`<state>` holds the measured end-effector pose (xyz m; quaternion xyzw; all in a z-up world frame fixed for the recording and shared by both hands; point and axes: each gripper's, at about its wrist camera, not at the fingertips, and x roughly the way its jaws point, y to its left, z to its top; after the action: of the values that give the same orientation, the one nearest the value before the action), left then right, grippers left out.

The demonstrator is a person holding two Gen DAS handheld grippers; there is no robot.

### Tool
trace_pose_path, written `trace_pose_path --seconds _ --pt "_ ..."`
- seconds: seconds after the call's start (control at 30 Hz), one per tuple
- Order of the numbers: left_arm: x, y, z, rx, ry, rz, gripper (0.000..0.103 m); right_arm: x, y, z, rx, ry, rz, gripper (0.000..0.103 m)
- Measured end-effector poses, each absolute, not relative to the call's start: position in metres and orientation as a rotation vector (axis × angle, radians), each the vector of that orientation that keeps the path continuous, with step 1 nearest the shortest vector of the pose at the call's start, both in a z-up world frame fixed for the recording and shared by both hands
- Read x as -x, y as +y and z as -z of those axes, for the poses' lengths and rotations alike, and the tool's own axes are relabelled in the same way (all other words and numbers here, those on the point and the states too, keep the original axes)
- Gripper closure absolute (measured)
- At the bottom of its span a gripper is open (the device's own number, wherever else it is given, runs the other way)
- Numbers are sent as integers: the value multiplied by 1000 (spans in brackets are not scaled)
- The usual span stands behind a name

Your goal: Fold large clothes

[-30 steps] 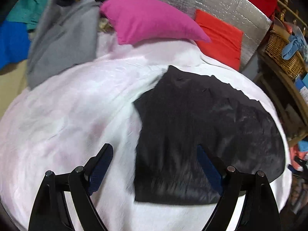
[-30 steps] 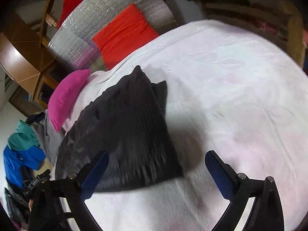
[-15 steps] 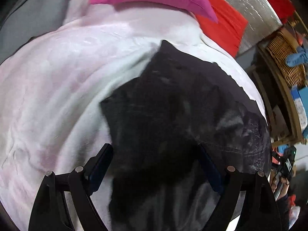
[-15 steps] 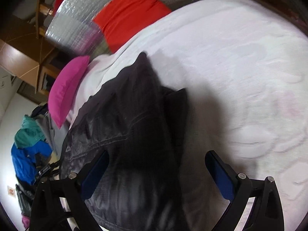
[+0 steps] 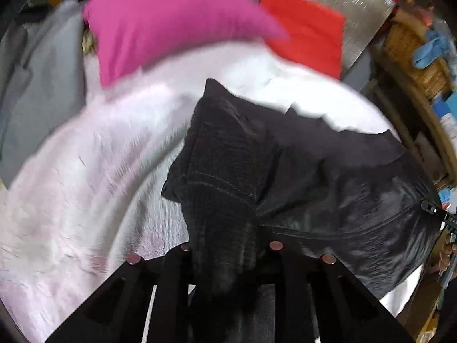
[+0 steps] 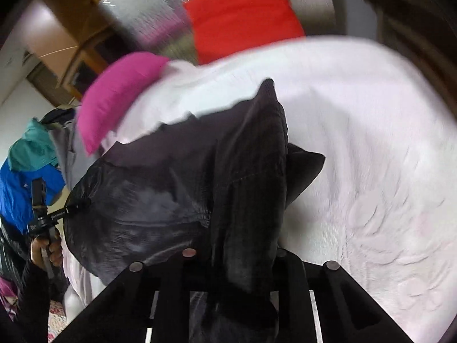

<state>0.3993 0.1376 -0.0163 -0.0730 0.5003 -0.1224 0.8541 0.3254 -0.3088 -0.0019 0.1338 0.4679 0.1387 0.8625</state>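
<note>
Both grippers, wide open above the flat cloth a second ago, now pinch it. Left gripper (image 5: 228,251): jaws closing, nearly together, a bunched fold of the black garment (image 5: 328,188) between them and drawn up off the pale bedspread (image 5: 74,188). Right gripper (image 6: 237,257): jaws closing likewise, a thick fold of the same garment clamped between them. Remainder of garment lies on the bedspread, below the pink pillow (image 5: 171,20) and red cushion (image 5: 308,34). Frames motion-blurred.
</note>
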Motion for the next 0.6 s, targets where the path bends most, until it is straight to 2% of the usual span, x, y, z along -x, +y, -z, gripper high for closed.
trace_pose_path --seconds 0.13,0.2,0.3,0.37,0.4,0.43,0.47,0.5,0.6 --pt "-355 136 -30 120 945 276 84 -291 -301 -38 -219 908 -305 84" --pt "-331 139 -37 137 914 290 84 -263 -305 -44 -221 880 -310 84" --pt "-298 144 -15 164 909 304 83 -228 -316 -18 -261 892 -306 84" --pt "-285 146 25 201 954 314 81 -213 -325 17 -306 929 -289 83" --pt "-284 146 53 205 1003 306 77 -209 -330 45 -328 976 -260 77" --pt "-284 143 77 198 1061 278 66 -210 -330 66 -341 1023 -237 71" --pt "-283 145 98 205 1097 257 57 -210 -335 97 -367 1098 -204 48" --pt "-280 149 103 230 1076 255 49 -208 -342 110 -411 1103 -205 36" --pt "-279 161 86 275 1068 249 48 -200 -363 99 -505 1023 -214 36"
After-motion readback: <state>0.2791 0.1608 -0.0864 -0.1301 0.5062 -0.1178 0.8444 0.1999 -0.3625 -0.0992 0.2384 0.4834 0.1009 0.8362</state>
